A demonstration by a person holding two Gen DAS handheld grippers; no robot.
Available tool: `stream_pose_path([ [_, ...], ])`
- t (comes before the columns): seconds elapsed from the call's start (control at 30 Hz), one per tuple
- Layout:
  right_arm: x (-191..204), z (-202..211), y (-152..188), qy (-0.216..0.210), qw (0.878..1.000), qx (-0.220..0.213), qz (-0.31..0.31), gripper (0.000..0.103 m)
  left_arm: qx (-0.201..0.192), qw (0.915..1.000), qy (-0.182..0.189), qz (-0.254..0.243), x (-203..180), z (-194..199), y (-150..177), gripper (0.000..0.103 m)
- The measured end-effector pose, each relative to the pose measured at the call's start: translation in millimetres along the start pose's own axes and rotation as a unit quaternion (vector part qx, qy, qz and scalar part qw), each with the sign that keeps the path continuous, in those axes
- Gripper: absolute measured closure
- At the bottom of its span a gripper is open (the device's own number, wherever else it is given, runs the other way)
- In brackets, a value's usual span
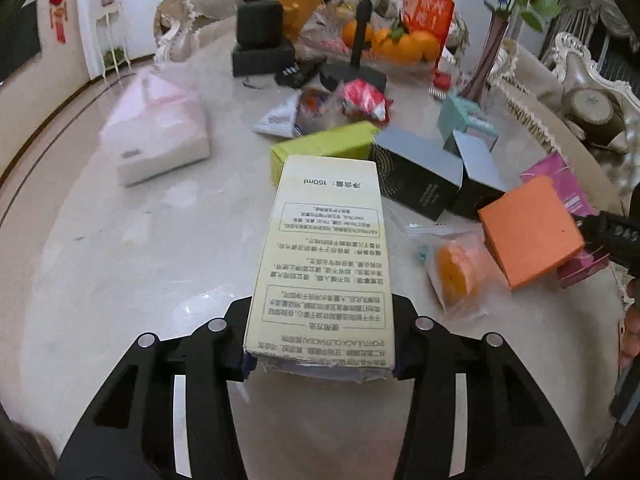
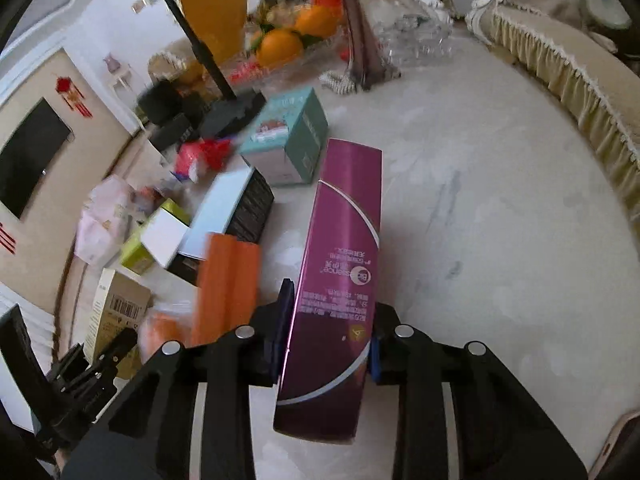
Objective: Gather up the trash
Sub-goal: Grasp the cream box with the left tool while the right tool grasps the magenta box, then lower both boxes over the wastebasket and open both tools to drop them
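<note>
My left gripper (image 1: 320, 356) is shut on a tall cream carton (image 1: 326, 256) printed with text, held lengthwise above the marble table (image 1: 120, 280). My right gripper (image 2: 326, 354) is shut on a long purple carton (image 2: 340, 272), also held above the table. The cream carton also shows at the left of the right wrist view (image 2: 116, 304), with the left gripper below it. Loose trash lies ahead: a green box (image 1: 324, 144), a black and grey box (image 1: 416, 172), an orange box (image 1: 530, 232), a teal box (image 2: 288, 136) and a bagged orange (image 1: 452, 272).
A white and pink plastic bag (image 1: 156, 136) sits at the left. A fruit bowl with oranges (image 1: 404, 42), black boxes (image 1: 260, 40), a black stand (image 1: 354, 74) and a vase (image 1: 490, 56) stand at the back. Ornate chairs (image 2: 560, 64) ring the table edge.
</note>
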State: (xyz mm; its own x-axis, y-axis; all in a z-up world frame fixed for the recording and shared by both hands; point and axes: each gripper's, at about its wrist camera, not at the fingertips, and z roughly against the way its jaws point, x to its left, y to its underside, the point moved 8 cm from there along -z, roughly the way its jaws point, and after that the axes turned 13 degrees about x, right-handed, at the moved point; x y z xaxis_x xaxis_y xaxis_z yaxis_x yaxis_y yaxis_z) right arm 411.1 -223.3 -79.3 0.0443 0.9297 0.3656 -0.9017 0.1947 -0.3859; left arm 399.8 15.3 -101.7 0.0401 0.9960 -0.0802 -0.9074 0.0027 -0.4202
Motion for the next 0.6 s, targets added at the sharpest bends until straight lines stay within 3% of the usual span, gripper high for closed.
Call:
stream_pose_path([
  [0.17, -10.2, 44.4, 8.1, -0.008, 0.998, -0.055, 0.004, 0.074, -0.041, 0.9989, 0.018, -0.009, 3.0, 37.6, 11.2, 0.056],
  [0.3, -19.3, 77.9, 42.3, -0.041, 0.995, -0.083, 0.026, 0.074, -0.088, 0.9938, 0.066, -0.02, -2.0, 84.2, 46.0, 0.056],
  [0.37, -18.3, 94.4, 82.0, -0.074, 0.993, -0.082, 0.045, 0.074, -0.101, 0.9906, 0.086, -0.033, -7.8, 103.6, 72.6, 0.056],
  [0.5, -8.2, 121.8, 181.5, -0.137, 0.985, -0.066, 0.081, 0.074, -0.112, 0.984, 0.115, -0.077, -31.8, 146.8, 163.5, 0.056],
  [0.6, 0.7, 123.1, 260.4, -0.164, 0.982, -0.021, 0.092, 0.074, -0.088, 0.9836, 0.122, -0.1, -48.3, 166.5, 240.7, 0.056],
])
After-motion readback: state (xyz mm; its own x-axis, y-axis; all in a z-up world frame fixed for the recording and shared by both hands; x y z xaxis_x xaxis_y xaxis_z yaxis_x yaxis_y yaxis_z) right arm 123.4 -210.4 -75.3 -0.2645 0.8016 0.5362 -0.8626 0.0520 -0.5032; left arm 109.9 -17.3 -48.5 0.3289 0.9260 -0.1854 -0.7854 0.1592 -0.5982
